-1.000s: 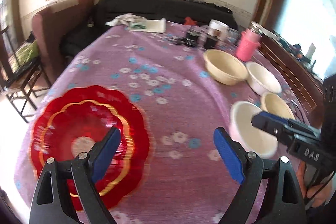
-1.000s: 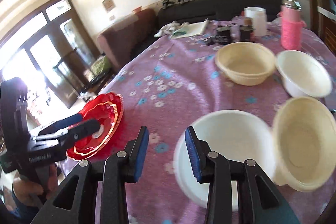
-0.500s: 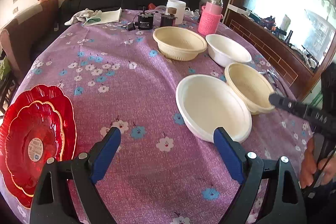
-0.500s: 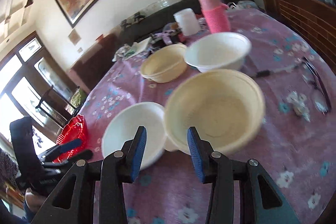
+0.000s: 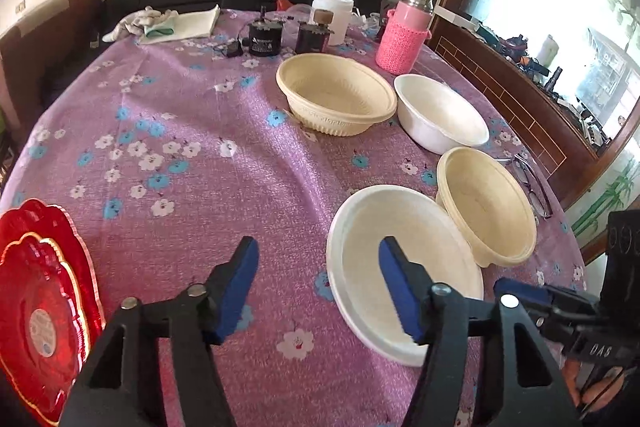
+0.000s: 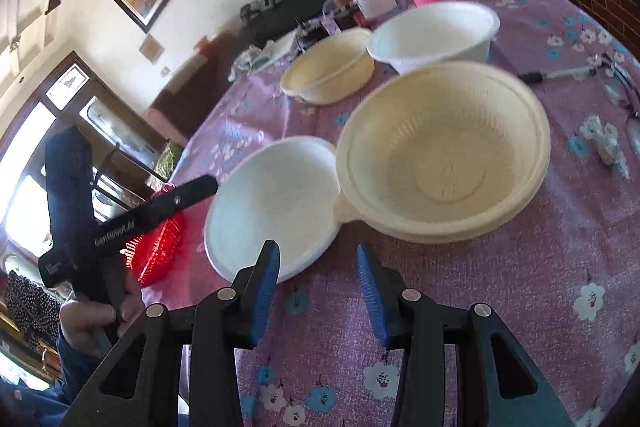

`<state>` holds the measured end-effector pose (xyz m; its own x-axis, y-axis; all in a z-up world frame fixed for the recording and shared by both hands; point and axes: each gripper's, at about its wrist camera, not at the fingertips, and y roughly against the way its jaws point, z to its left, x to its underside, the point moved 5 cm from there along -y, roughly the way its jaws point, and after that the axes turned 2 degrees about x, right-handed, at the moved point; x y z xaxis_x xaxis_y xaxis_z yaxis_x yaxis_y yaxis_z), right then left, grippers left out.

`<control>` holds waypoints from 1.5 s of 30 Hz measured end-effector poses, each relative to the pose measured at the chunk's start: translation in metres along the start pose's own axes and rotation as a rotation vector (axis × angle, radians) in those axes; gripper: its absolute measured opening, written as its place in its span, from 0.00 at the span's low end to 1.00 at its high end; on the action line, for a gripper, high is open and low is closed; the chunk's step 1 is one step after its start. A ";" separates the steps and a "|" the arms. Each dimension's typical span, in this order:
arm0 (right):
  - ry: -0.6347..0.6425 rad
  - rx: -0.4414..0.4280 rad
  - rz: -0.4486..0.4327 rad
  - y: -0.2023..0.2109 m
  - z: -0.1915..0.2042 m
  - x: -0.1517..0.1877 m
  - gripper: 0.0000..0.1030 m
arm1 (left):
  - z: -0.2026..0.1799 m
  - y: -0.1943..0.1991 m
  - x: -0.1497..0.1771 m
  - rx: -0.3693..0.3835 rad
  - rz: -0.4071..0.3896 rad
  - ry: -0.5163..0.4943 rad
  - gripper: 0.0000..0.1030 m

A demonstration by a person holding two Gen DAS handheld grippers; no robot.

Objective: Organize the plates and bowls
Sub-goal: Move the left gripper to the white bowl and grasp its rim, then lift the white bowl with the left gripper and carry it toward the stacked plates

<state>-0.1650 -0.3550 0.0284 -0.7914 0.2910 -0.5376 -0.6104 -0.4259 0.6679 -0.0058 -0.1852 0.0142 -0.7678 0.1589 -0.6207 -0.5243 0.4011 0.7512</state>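
A white plate (image 5: 396, 267) lies near the table's front, touching a cream bowl (image 5: 486, 203) on its right. Farther back stand a second cream bowl (image 5: 336, 93) and a white bowl (image 5: 440, 113). Red scalloped plates (image 5: 40, 307) are stacked at the left edge. My left gripper (image 5: 320, 287) is open and empty above the cloth, its right finger over the white plate. My right gripper (image 6: 318, 279) is open and empty, just short of the white plate (image 6: 272, 211) and the near cream bowl (image 6: 444, 151).
The table has a purple flowered cloth (image 5: 192, 163). At the back stand a pink flask (image 5: 404, 35), a white jar (image 5: 332, 15), two black devices (image 5: 264, 37) and a folded cloth (image 5: 176, 23). Glasses (image 5: 532, 183) and a pen (image 6: 560, 75) lie at the right edge.
The left gripper has swung right and forward from the red plates toward the white plate. The right gripper has turned right and drawn closer to the near cream bowl. Both stay open.
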 end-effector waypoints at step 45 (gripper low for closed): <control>0.200 -0.029 0.078 -0.053 0.071 0.013 0.21 | 0.048 0.046 0.078 -0.169 -0.092 -0.008 0.30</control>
<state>-0.1454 -0.2679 0.0227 -0.8119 0.0815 -0.5781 -0.5439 -0.4657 0.6981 -0.0725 -0.1111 -0.0102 -0.7109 0.1358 -0.6901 -0.6474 0.2572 0.7175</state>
